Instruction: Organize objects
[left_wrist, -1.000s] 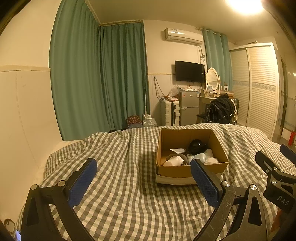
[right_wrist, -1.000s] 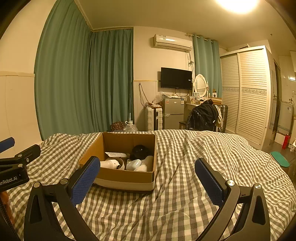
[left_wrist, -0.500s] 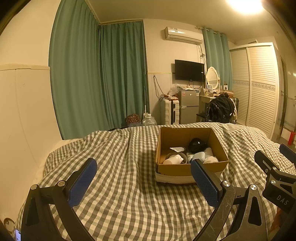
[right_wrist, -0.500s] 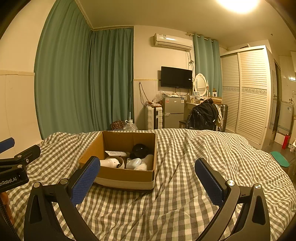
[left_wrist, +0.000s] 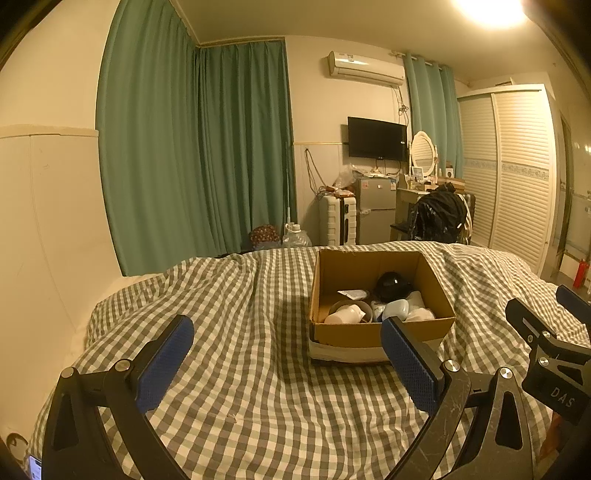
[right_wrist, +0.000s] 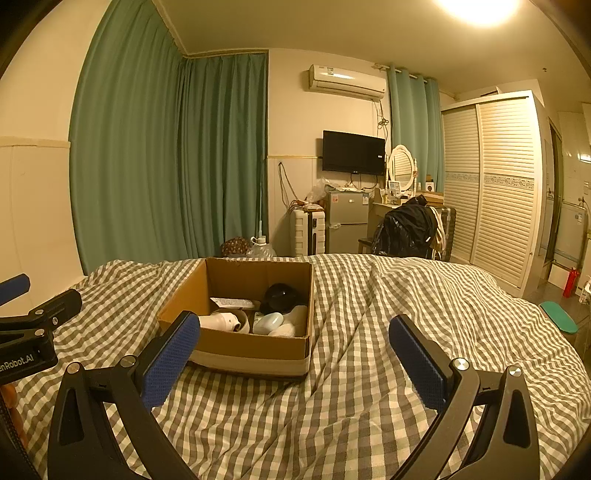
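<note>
Left gripper (left_wrist: 286, 354): jaws wide apart, nothing between the blue pads, held above the checked bedspread (left_wrist: 236, 332).
Right gripper (right_wrist: 293, 354): likewise spread and empty, hovering over the bedspread to the right of the left one.
Cardboard box (right_wrist: 255, 350): open-topped, resting on the bedspread ahead of both grippers; its near wall faces them.
Contents: a white cylindrical item (right_wrist: 221, 322) lying on its side at the near left, its long axis running roughly left to right; a pale blue rounded item (right_wrist: 269, 322) beside it; a black rounded object (right_wrist: 281, 295) toward the back; a flat white packet (right_wrist: 231, 302) behind the cylinder.
Direction from left gripper: the box lies ahead and to the right, level with its right finger.
Direction from right gripper: the box lies ahead and to the left, just beyond its left finger.
Nearer hand: hard to call; both seem about equally close.
Judged next move: a forward reach down into the box.
</note>
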